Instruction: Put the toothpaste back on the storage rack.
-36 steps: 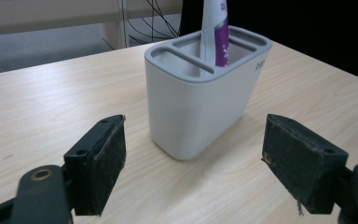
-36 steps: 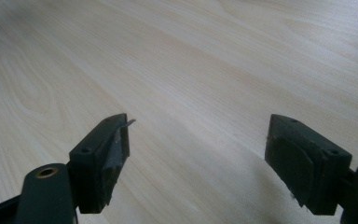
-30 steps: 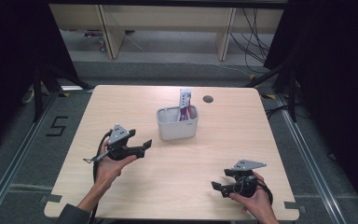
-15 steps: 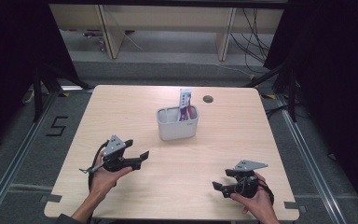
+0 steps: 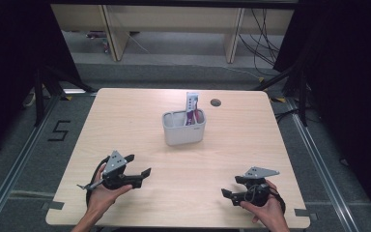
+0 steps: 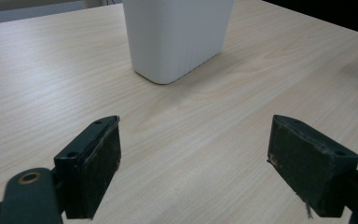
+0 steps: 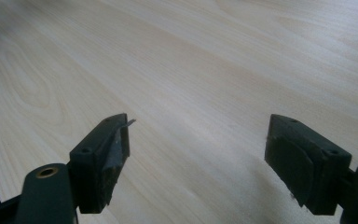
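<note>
The left gripper (image 5: 136, 170), jaws gaping and empty, is sitting nearer the white ribbed caddy (image 5: 184, 133), ahead and rightward; the right gripper (image 5: 232, 187) is likewise gaping, well apart.

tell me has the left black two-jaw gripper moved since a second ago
Yes. The left black two-jaw gripper has pulled back toward the person's table edge, farther from the white ribbed plastic bin, which stayed put.

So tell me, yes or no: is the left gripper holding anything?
No, the left gripper is open, with bare table between its jaws.
</note>
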### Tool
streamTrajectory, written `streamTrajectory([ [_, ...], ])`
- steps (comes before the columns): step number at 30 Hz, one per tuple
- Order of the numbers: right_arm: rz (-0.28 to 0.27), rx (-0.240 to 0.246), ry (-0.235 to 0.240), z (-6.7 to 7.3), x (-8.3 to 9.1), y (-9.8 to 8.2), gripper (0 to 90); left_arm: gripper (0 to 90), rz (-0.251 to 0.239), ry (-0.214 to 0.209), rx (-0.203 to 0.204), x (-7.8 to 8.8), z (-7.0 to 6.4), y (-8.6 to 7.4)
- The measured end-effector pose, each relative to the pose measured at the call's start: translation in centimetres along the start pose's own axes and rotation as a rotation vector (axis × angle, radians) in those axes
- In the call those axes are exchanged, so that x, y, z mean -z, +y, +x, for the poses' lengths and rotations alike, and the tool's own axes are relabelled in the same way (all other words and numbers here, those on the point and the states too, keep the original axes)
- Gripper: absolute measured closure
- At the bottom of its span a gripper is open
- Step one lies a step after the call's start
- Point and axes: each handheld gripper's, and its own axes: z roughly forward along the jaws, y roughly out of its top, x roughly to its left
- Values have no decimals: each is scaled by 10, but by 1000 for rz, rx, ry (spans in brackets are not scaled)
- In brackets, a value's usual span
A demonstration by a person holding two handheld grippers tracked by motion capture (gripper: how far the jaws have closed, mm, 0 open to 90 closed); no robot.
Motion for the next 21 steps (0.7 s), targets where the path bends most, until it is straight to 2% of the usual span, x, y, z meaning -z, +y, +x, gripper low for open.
streamTrajectory([
  [3, -5, 36, -23, -1, 0, 0, 231, 164, 1, -3, -4, 3, -2, -3],
  [4, 3, 3, -13, 1, -1, 0, 231, 162, 1, -8, -9, 4, -3, -4],
  [5, 3, 25, -3, 0, -1, 1, 230, 161, 4, -11, -9, 5, -3, -5],
  [6, 15, 13, 24, 0, -2, 1, 231, 160, 4, -9, -10, 6, -4, -6],
  [7, 19, -24, 1, 4, -1, 1, 231, 160, 9, -7, -16, 7, -4, -7],
  [8, 1, 24, -7, 1, -2, 1, 231, 159, 4, -15, -16, 8, -4, -8],
  [9, 5, 7, -6, 2, -2, 1, 230, 159, 6, -13, -17, 8, -5, -8],
  [14, 7, -9, -5, 3, -1, 0, 230, 156, 18, -19, -29, 14, -5, -14],
  [21, 3, 10, -16, 2, -1, 1, 231, 157, 52, -36, -38, 23, -10, -22],
])
